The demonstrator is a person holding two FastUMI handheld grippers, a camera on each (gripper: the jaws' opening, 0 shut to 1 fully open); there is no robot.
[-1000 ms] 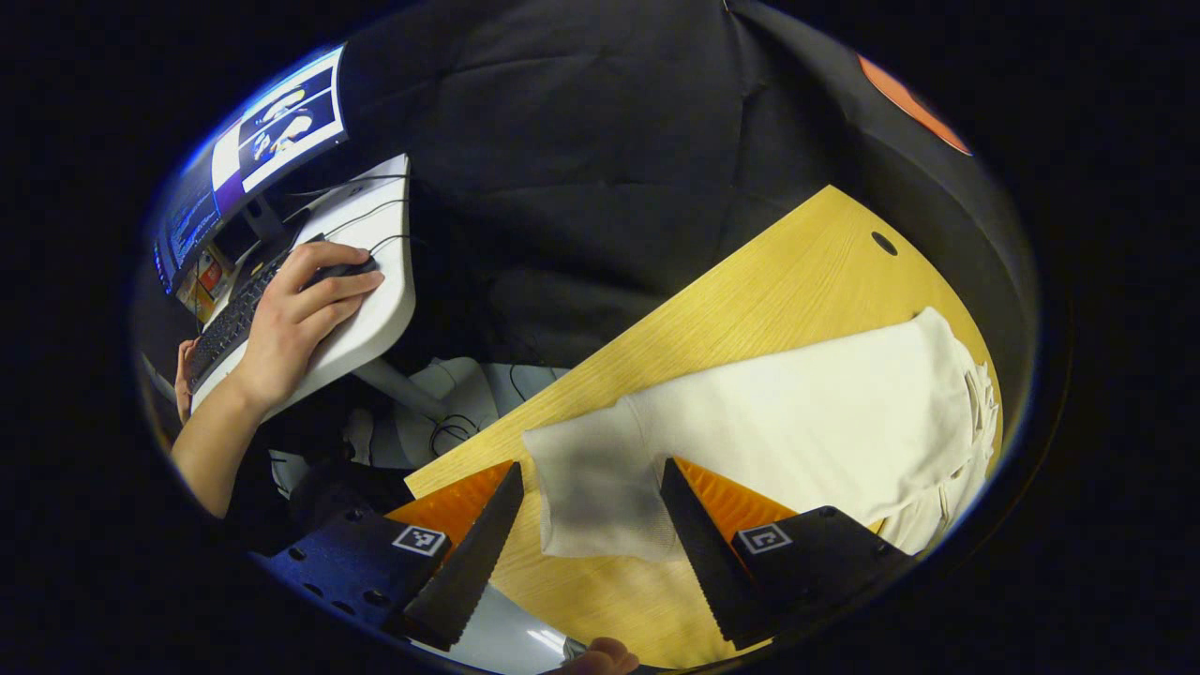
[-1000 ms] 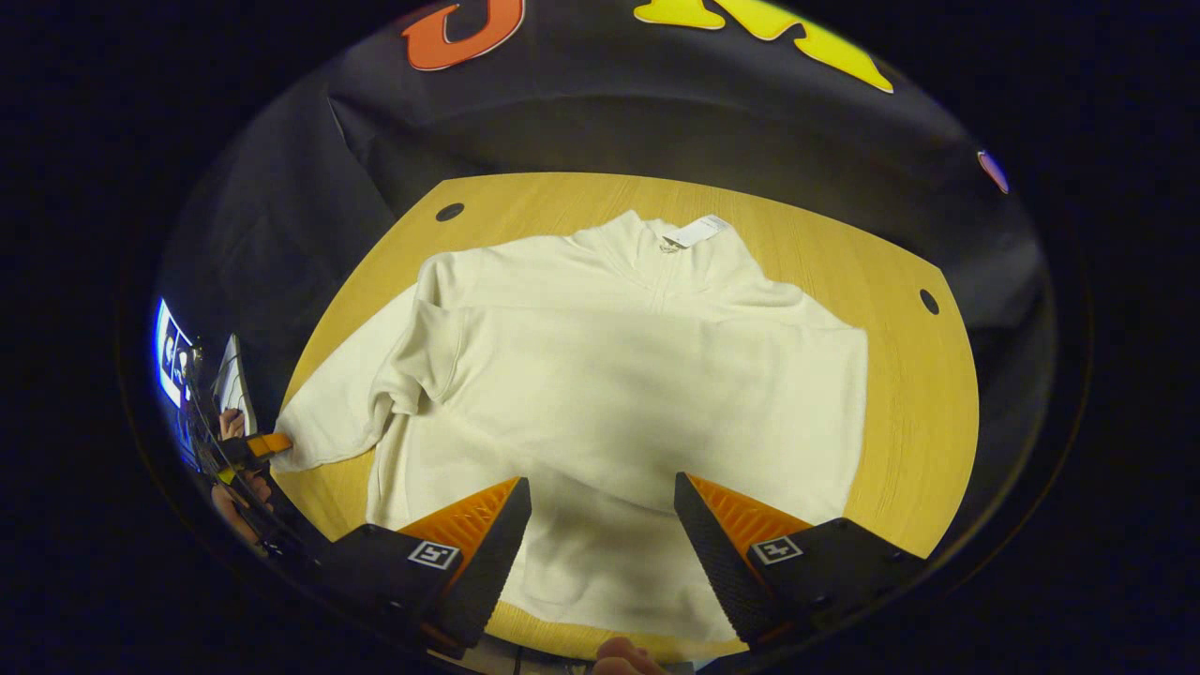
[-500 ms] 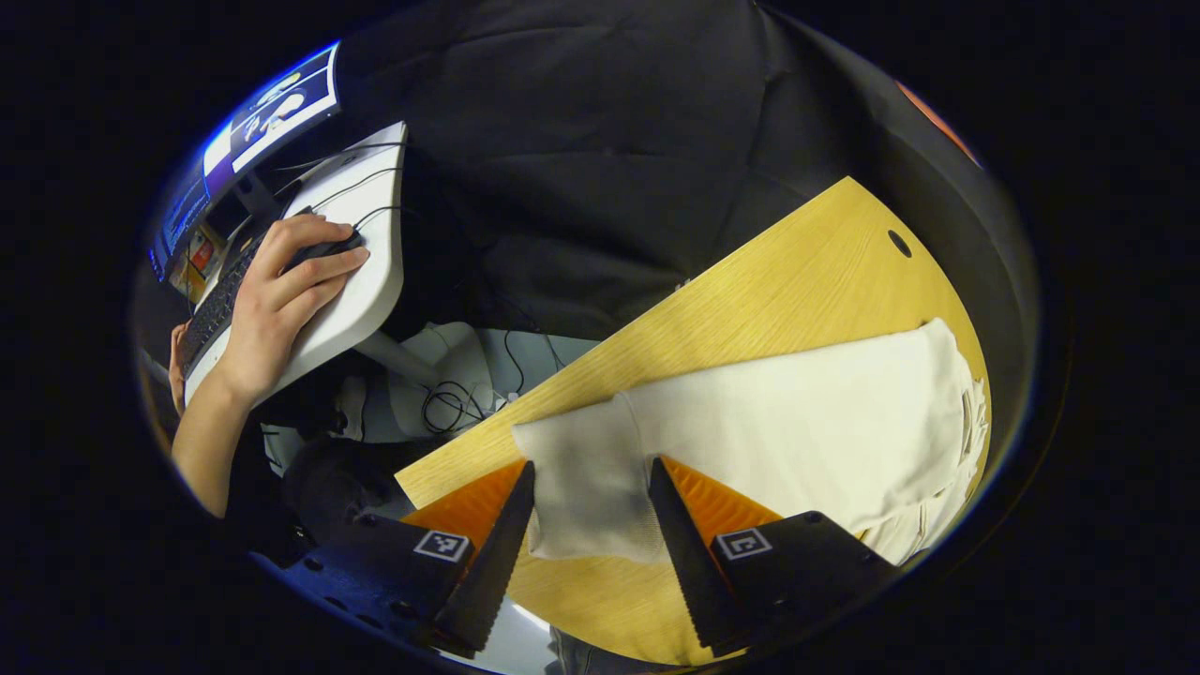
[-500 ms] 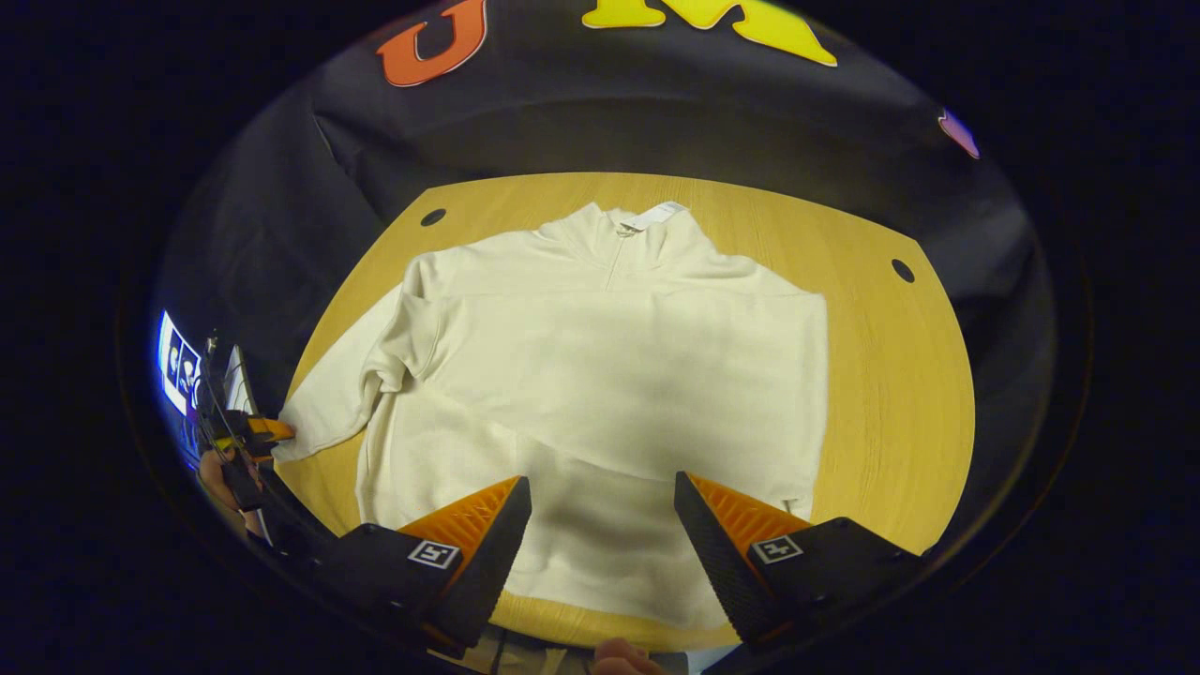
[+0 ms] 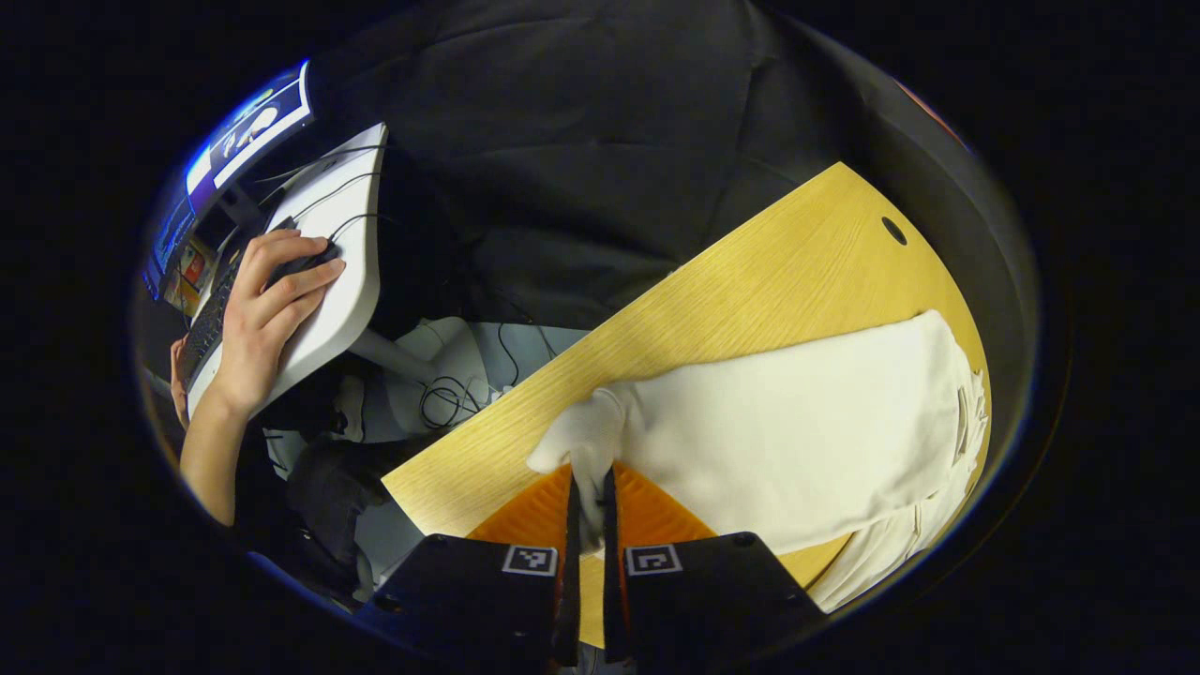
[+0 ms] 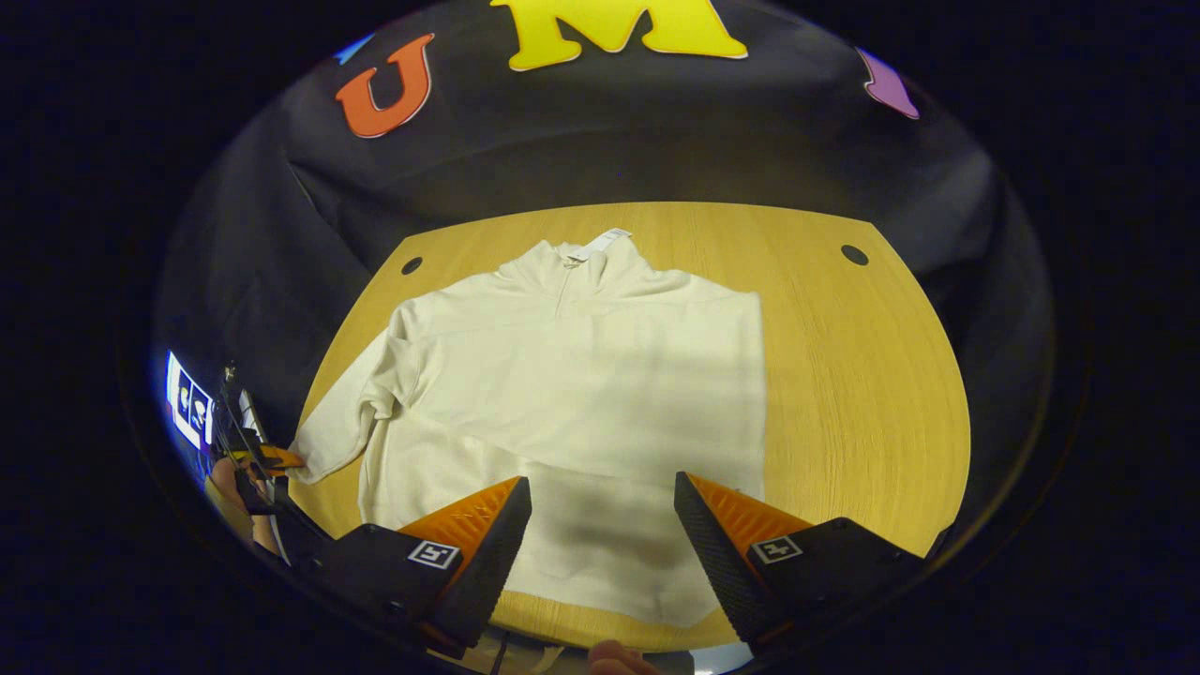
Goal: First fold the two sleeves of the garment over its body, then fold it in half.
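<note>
Left gripper clamped on cream pullover's cuff near worktop edge; right gripper fingers apart. Sleeve-fold step; next, carry cuff over body.

Black cloth booth wall, light wooden table, white side desk, lit monitor

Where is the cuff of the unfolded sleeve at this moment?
In the left gripper view, the sleeve cuff is pinched in the left claw, near the wooden table edge.

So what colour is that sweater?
Plain cream-white sweater, clearest in the right gripper view.
</note>
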